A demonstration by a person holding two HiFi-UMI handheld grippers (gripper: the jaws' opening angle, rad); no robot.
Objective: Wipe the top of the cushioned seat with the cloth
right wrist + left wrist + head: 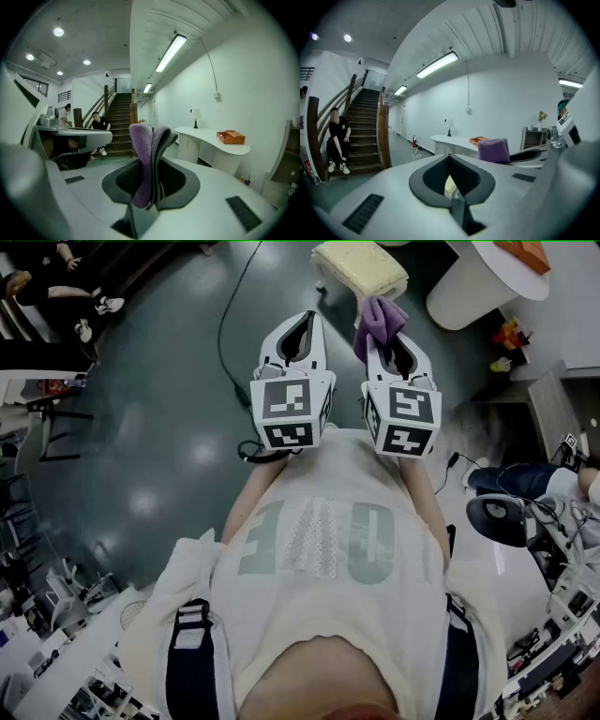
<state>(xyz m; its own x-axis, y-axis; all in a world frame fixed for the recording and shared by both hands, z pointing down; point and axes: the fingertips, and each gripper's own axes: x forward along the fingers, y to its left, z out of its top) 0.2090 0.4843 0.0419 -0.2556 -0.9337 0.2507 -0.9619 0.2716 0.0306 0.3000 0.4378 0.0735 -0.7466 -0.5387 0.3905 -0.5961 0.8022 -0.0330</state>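
**Step in hand: approach, wiping not yet begun.**

The cloth [379,320], purple and folded, is being held by the right gripper [386,336]. In the right gripper view the jaws are being pressed onto the cloth [143,154], with the folded end projecting beyond the right gripper [151,140].

The left gripper [307,322] is being held beside the right one, on the near side of the cushioned seat [361,266]. In the left gripper view its jaws are being kept together at the tips, and nothing is being gripped by the left gripper [450,157].

The cushioned seat is standing on the floor [169,409], ahead of both grippers. The cloth is being held just short of the seat's near edge and is not touching it.

**Next move (judged).** The right gripper is to be advanced over the seat and lowered until the cloth is pressed flat on the top. Strokes are then to be drawn across the cushion, with the grip on the cloth unchanged.
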